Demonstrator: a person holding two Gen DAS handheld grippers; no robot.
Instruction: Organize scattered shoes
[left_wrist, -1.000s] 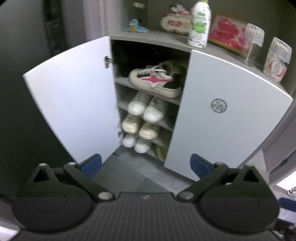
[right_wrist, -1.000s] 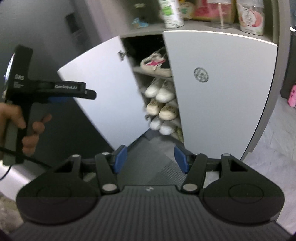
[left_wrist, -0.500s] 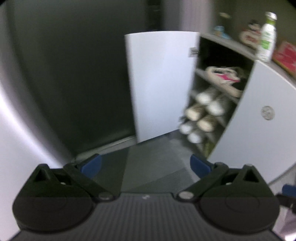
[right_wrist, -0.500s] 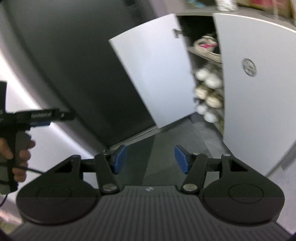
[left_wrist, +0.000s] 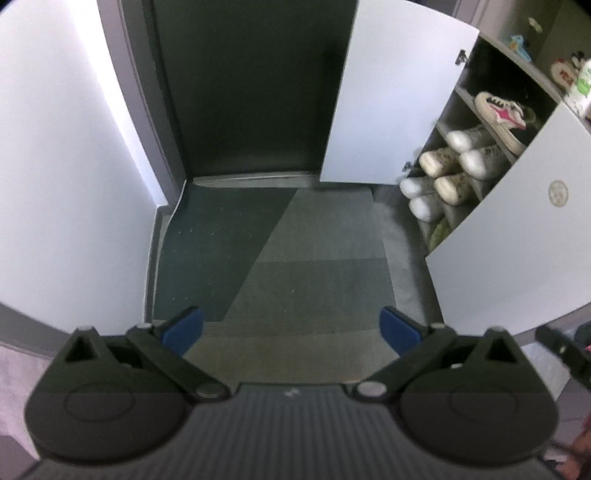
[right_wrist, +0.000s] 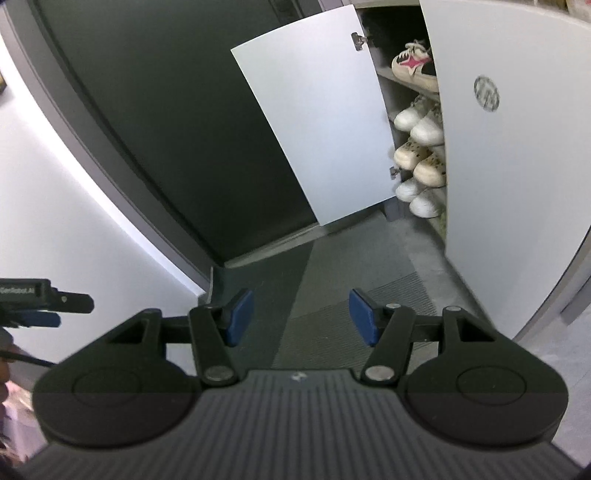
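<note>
Across the grey entry mat (left_wrist: 317, 258) we have swung both empty, parted grippers, the left gripper (left_wrist: 291, 328) and right gripper (right_wrist: 301, 317), away from the white shoe cabinet (left_wrist: 517, 236), now at right of frame, likely hunting stray shoes.

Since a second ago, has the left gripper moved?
Yes. In the right wrist view, the left gripper has slid left and down, away from the cabinet door.
</note>
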